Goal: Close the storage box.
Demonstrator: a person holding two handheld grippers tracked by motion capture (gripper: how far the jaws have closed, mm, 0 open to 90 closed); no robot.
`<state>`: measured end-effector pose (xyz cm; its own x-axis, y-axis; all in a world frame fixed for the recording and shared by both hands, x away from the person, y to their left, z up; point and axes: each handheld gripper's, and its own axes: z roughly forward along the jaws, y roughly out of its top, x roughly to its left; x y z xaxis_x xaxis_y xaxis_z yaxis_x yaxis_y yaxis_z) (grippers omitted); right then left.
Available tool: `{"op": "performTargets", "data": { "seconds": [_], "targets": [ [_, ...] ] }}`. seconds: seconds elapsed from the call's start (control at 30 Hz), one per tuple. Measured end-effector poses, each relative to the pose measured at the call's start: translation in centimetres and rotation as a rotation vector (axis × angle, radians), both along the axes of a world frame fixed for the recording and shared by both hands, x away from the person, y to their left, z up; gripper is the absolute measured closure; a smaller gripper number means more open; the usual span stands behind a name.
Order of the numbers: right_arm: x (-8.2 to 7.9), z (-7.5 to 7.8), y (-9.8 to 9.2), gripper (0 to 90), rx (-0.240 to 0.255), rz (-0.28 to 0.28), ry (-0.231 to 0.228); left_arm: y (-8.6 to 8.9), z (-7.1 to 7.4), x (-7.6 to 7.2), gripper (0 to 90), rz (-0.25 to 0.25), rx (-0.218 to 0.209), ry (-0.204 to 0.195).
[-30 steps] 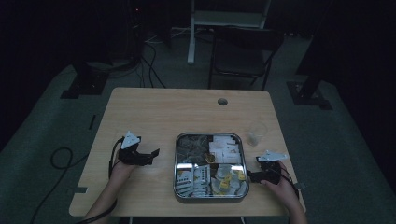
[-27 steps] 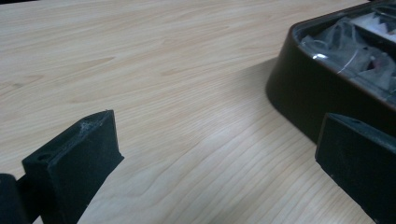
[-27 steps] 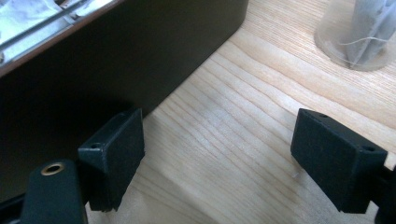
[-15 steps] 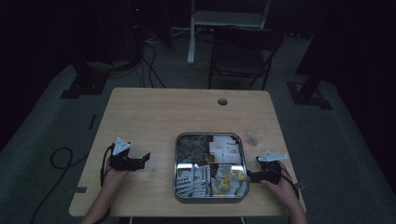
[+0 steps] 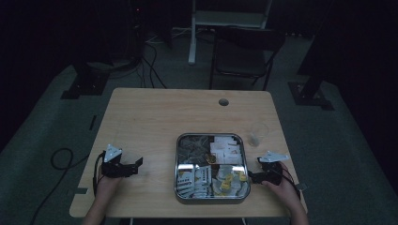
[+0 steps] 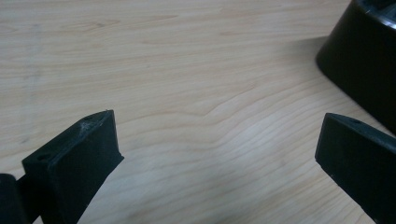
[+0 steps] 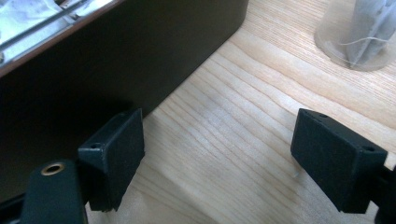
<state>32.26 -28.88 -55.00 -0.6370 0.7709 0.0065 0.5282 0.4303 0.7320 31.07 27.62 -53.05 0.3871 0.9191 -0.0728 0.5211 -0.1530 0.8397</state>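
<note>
A square metal tray [image 5: 211,137] with several packets and tea bags lies at the table's front middle. My left gripper [image 5: 137,165] rests on the wood left of the tray, open, nothing between its jaws; its own view [image 6: 217,135] shows bare wood and the tray's dark wall [image 6: 364,51] at the upper right. My right gripper [image 5: 252,176] lies just right of the tray, open and empty; in its view [image 7: 217,140] the tray wall [image 7: 121,51] stands close on the left. A clear glass [image 5: 257,133] with a tea bag [image 7: 369,28] stands beyond it.
The wooden table [image 5: 155,117] has a round cable hole [image 5: 223,101] near its far edge. A dark folding chair [image 5: 241,51] stands behind the table. Cables [image 5: 61,159] trail on the floor at the left.
My left gripper has drawn back leftward and toward the front edge, away from the tray. The right gripper has stayed beside the tray.
</note>
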Motion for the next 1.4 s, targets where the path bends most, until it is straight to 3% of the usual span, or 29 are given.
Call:
{"op": "performTargets", "data": {
  "seconds": [0.43, 0.63, 1.07, 1.17, 1.4],
  "targets": [
    [0.0, 0.0, 0.0, 16.9, 0.0, 0.0, 0.0, 1.8, -0.3, -1.2, 0.4, 0.149, 0.035, 0.065],
    [0.0, 0.0, 0.0, 16.9, 0.0, 0.0, 0.0, 2.2, -0.6, -1.4, 0.4, 0.203, 0.094, 0.124],
    [0.0, 0.0, 0.0, 16.9, -0.001, 0.001, 0.0, 2.9, -1.5, -1.3, 0.4, 0.207, 0.127, 0.212],
    [0.0, 0.0, 0.0, 16.9, -0.001, 0.001, 0.0, 2.6, -1.6, -1.2, 0.4, 0.214, 0.153, 0.217],
    [0.0, 0.0, 0.0, 16.9, 0.0, 0.0, -0.001, 2.6, -1.6, -1.1, 0.4, 0.224, 0.149, 0.216]
  ]
}}
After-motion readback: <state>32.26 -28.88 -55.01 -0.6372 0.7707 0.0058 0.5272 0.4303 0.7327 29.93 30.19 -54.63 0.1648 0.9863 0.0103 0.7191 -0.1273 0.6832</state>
